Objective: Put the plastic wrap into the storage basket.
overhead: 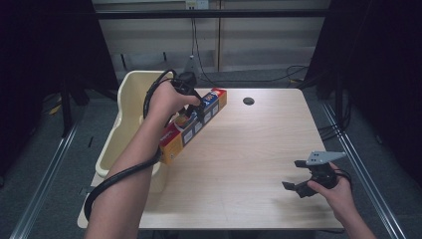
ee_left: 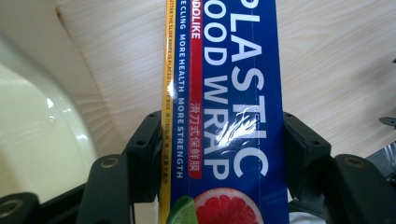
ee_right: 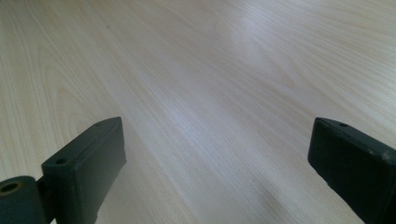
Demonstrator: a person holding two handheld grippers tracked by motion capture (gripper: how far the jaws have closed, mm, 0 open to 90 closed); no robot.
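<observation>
In the high view, the left gripper [overhead: 196, 110] clamped one plastic wrap box [overhead: 191, 127] at the bench's [overhead: 249, 159] left edge, the box slanting beside one cream tub [overhead: 130, 94]. The right gripper [overhead: 297, 175] hovered over bare wood, well apart.

In the left gripper view, both jaws pressed the plastic wrap box's [ee_left: 224, 107] long sides.

In the right gripper view, the jaws stood wide, released, above the bench [ee_right: 201, 93].

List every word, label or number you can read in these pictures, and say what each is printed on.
On the plastic wrap box, clamped in the left claw:
"PLASTIC"
"OOD WRAP" (first letter cut off)
"MORE HEALTH MORE STRENGTH"
"ODLIKE" (cut off)
Chinese line on the red band: not legible to me.
Yellow edge print: too small.
</observation>
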